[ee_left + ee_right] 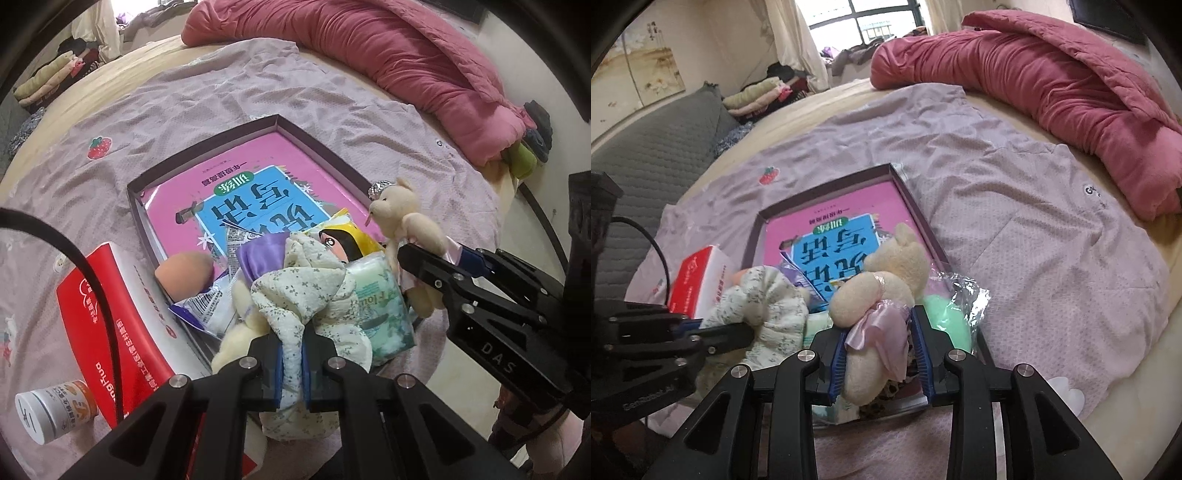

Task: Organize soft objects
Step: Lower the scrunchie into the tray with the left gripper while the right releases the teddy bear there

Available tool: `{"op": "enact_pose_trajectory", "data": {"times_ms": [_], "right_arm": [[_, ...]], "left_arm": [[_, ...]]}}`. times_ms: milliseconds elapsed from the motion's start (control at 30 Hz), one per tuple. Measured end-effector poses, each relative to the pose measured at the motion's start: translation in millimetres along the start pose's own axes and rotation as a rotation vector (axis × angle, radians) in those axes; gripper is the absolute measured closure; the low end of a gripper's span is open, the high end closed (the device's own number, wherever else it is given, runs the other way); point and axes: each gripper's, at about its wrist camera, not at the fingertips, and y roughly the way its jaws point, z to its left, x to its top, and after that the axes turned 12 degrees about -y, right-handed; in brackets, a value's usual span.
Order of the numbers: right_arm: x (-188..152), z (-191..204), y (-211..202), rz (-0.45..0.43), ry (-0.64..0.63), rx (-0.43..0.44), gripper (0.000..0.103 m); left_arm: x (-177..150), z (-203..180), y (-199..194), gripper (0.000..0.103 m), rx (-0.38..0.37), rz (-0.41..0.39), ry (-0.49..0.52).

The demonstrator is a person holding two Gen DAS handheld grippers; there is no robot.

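Note:
My left gripper (291, 363) is shut on a floral cloth doll (314, 295), held over the near end of a shallow box (221, 138) that holds a pink book (236, 192). My right gripper (881, 356) is shut on a cream teddy bear in a pink dress (882, 284), also over the box's near end (827, 177). The bear shows in the left wrist view (402, 221), and the floral doll in the right wrist view (768, 306). Tissue packs (384, 310), an orange sponge (184, 273) and a purple snack pack (258, 254) lie in the box.
A red and white carton (110, 314) and a small white jar (51, 410) lie left of the box on a lilac sheet (147, 110). A rolled pink quilt (406, 62) lies along the far side. A green thing in clear wrap (949, 314) sits at the box's right.

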Motion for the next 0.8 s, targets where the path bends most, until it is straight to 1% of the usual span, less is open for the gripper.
{"op": "enact_pose_trajectory", "data": {"times_ms": [33,67,133,200,267,300,367,400,433,533,600,667,800], "right_arm": [[1,1,2,0.005,-0.01,-0.005,0.068],[2,3,4,0.011,-0.024,-0.016,0.062],[4,7,6,0.019,-0.048,-0.031,0.061],[6,10,2,0.005,-0.068,-0.05,0.058],[8,14,-3,-0.01,-0.096,-0.061,0.051],[9,15,-6,-0.013,-0.103,-0.063,0.05],[9,17,-11,-0.025,-0.118,-0.076,0.041],[9,18,-14,-0.029,-0.12,-0.084,0.041],[9,18,-15,-0.029,-0.12,-0.091,0.04],[7,16,-20,-0.027,-0.108,-0.109,0.036],[5,16,-27,-0.038,-0.099,-0.123,0.035],[4,16,-34,-0.052,-0.091,-0.134,0.034],[4,22,-54,-0.086,-0.08,-0.148,0.033]], "left_arm": [[1,0,1,0.095,-0.001,0.002,0.001],[1,0,2,0.095,0.0,0.0,0.002],[2,-2,3,0.094,0.003,0.0,0.01],[3,-3,4,0.094,0.001,-0.004,0.013],[4,-3,3,0.094,-0.002,-0.003,0.009],[4,-3,3,0.091,-0.005,-0.002,0.009],[5,-3,1,0.084,-0.013,-0.002,0.008],[6,-2,1,0.079,-0.016,-0.001,0.005],[6,-2,-1,0.076,-0.017,-0.005,0.002],[8,1,-5,0.061,-0.031,-0.012,-0.011],[10,3,-8,0.058,-0.04,-0.02,-0.013],[10,4,-13,0.058,-0.044,-0.025,-0.016],[10,8,-24,0.051,-0.049,-0.051,-0.023]]}}
